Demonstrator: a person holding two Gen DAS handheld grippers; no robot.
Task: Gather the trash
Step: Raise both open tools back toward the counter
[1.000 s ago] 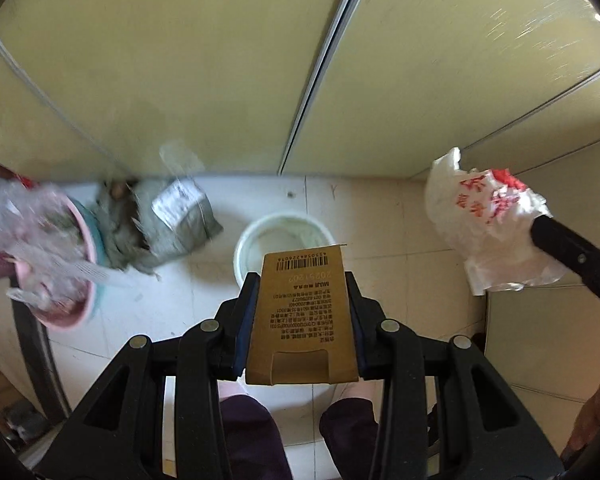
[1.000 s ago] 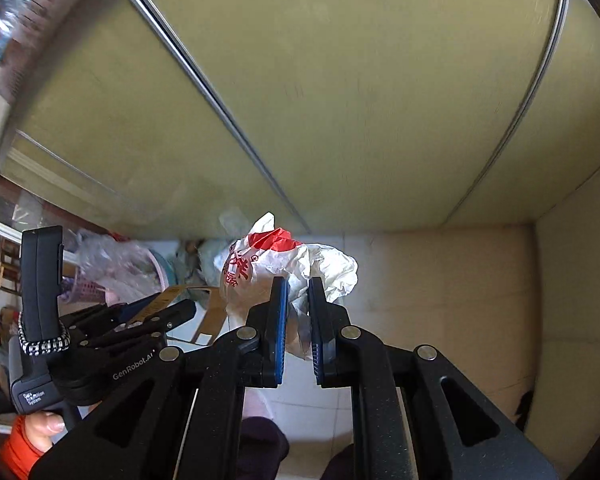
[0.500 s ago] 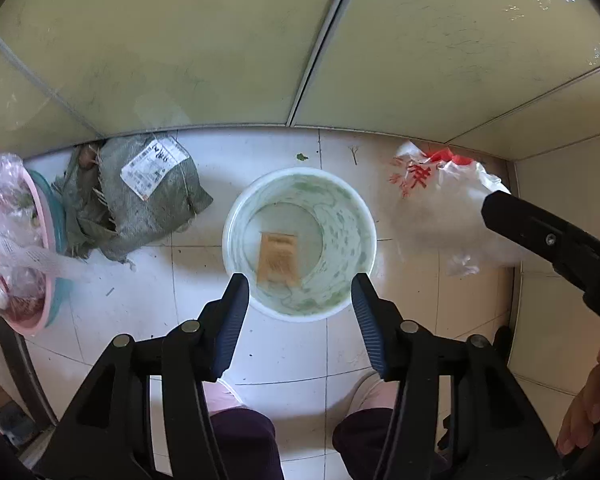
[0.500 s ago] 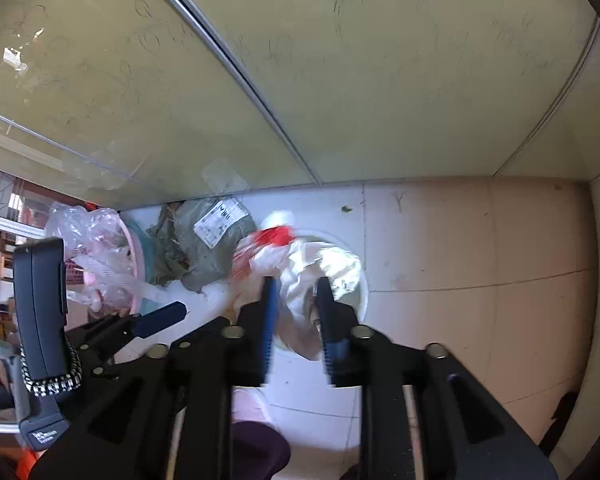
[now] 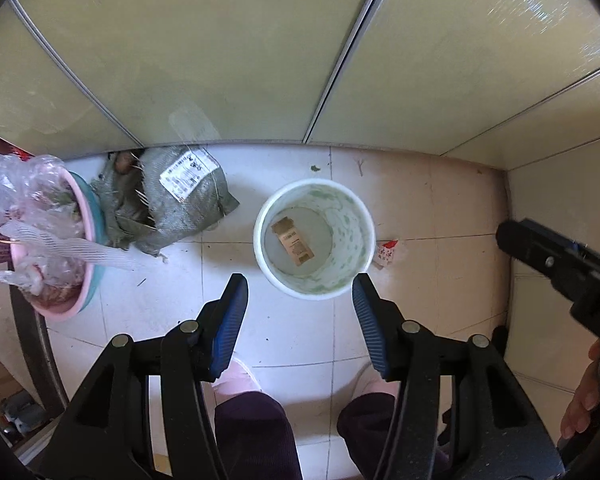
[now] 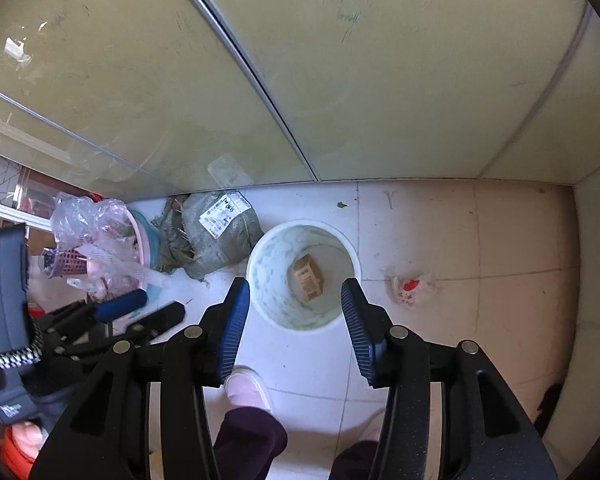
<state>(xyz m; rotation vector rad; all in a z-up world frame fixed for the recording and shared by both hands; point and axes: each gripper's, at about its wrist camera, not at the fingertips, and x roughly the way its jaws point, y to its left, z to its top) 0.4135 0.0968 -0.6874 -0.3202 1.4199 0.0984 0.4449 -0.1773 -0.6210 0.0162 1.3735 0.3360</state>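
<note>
Both grippers point steeply down at the tiled floor, side by side, with the person's slippered feet and dark trouser legs showing below them.

The left gripper [image 5: 300, 296] has its jaws standing apart with nothing between the blue pads. Just beyond its fingertips, straight ahead, stands the white bucket [image 5: 364, 216], and a small brown carton [image 5: 293, 237] lies flat on the bucket's bottom. Off to its left are a grey woven sack [image 5: 180, 200] with a white label and a pink basin [image 5: 82, 240] stuffed with clear plastic.

The right gripper [image 6: 295, 294] is opening; its pads hold nothing, and the bucket sits framed between and just past its fingertips. The crumpled white and red plastic bag [image 6: 411, 289] lies on the floor beside the bucket, to the right of this gripper's fingers and outside the rim. In the left view the same bag peeks out from behind the bucket's right edge.

In the right view the left gripper shows at the lower left, gripped by a hand [image 6: 26, 436] at the handle. In the left view the right gripper's black body comes in from the right edge, with fingers wrapped on its grip.
</note>
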